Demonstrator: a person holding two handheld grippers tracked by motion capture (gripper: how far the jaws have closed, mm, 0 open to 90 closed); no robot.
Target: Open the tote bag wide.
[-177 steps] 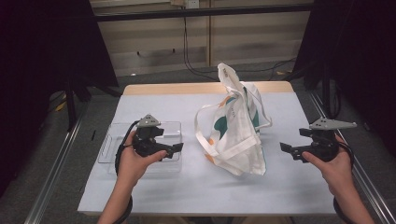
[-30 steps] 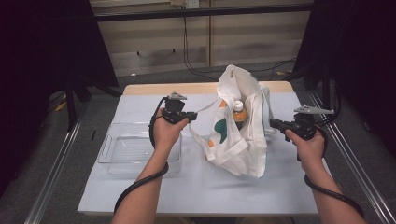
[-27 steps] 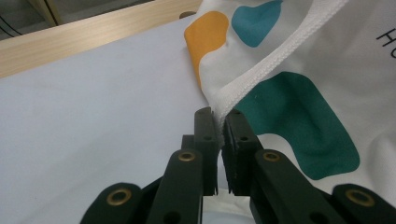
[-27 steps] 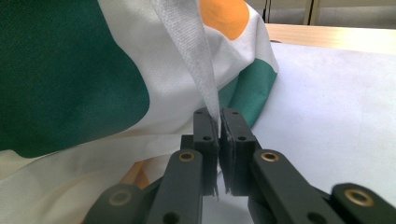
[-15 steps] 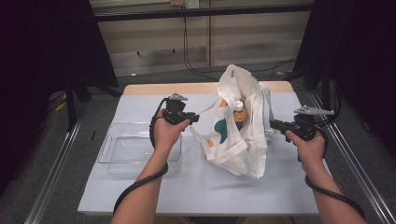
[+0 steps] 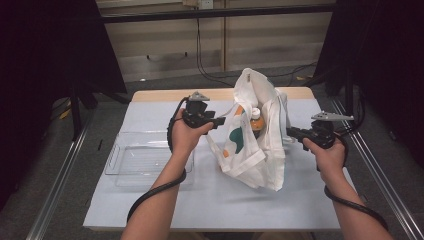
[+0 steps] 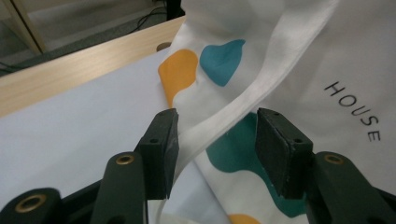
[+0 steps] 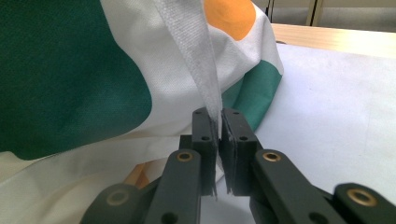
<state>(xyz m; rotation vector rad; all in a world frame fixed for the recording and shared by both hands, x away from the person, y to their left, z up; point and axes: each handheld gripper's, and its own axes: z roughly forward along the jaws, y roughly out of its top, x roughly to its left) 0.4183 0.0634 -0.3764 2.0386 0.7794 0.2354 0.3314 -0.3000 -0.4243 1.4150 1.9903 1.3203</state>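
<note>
A white tote bag [image 6: 252, 150] with teal and orange blobs stands at the table's middle, and a bottle [image 6: 256, 120] of orange drink shows in its mouth. My left gripper [image 6: 220, 121] is at the bag's left side. Its jaws have just been opening, and the left gripper [image 7: 217, 140] now stands open with a white strap [image 7: 261, 79] running loose between the pads. On the bag's right side, my right gripper [image 6: 292, 132] holds the other strap. In the right gripper view the gripper [image 8: 218, 128] is shut on that strap [image 8: 191, 51], which rises taut from the pads.
A clear plastic tray [image 6: 116, 160] lies on the pale table cover [image 6: 210, 200] left of the bag, under my left forearm. A wooden table edge [image 6: 160, 95] runs along the back, with dark curtains on both sides and metal rails along the table.
My left hand has shifted a little right and upward beside the bag. The right hand and the bag stay where they were.
</note>
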